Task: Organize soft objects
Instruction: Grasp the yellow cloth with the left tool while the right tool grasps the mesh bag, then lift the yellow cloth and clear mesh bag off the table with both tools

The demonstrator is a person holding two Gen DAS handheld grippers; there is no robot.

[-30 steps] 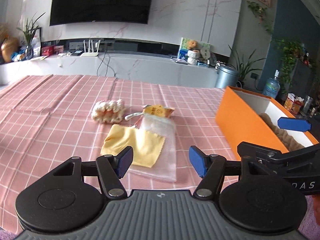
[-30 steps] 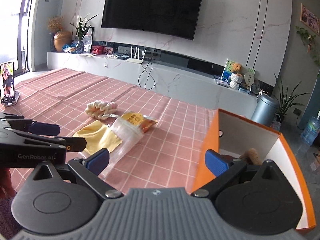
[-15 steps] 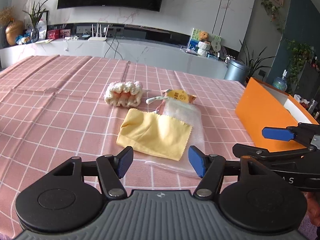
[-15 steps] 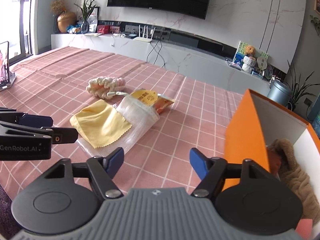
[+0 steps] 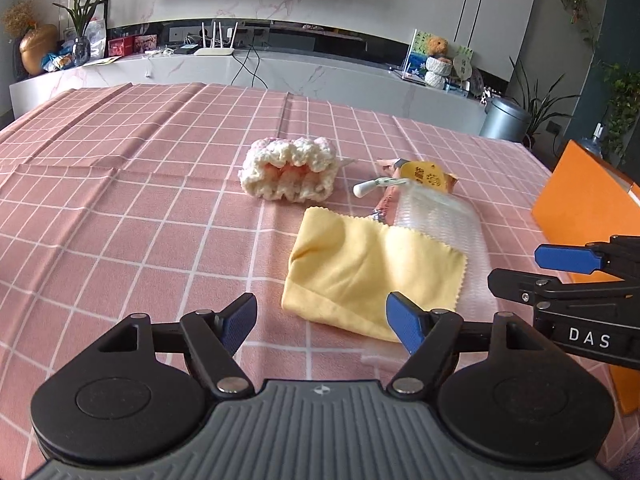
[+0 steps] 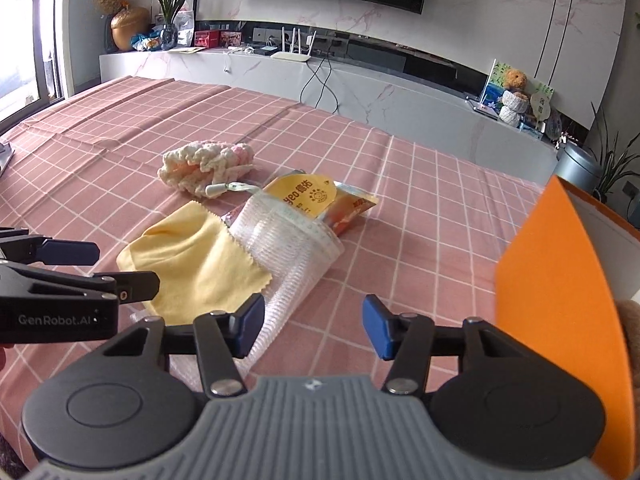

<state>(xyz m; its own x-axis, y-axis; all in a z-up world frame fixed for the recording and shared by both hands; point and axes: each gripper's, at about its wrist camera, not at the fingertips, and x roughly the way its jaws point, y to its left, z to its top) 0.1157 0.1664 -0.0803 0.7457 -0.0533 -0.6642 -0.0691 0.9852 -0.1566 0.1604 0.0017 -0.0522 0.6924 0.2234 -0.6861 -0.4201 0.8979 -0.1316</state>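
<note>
Left tool [image 5: 320, 320] has just been widening, nothing btwn its tips, over the near edge of the yellow cloth [image 5: 372, 268]. Right tool [image 6: 312, 328] has just been narrowing, empty, over the pink checked surface [image 6: 400, 240] beside the clear pouch [image 6: 288, 248]. Orange box [image 6: 560, 280] at right edge; knitted scrunchie [image 5: 288, 172] farther in.

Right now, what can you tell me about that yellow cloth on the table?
The yellow cloth is a thin, soft-looking square with zigzag-cut edges, lying flat but slightly rumpled on the pink checked tablecloth. One corner overlaps a clear ribbed plastic bag. It lies just ahead of both tools; neither touches it.
</note>
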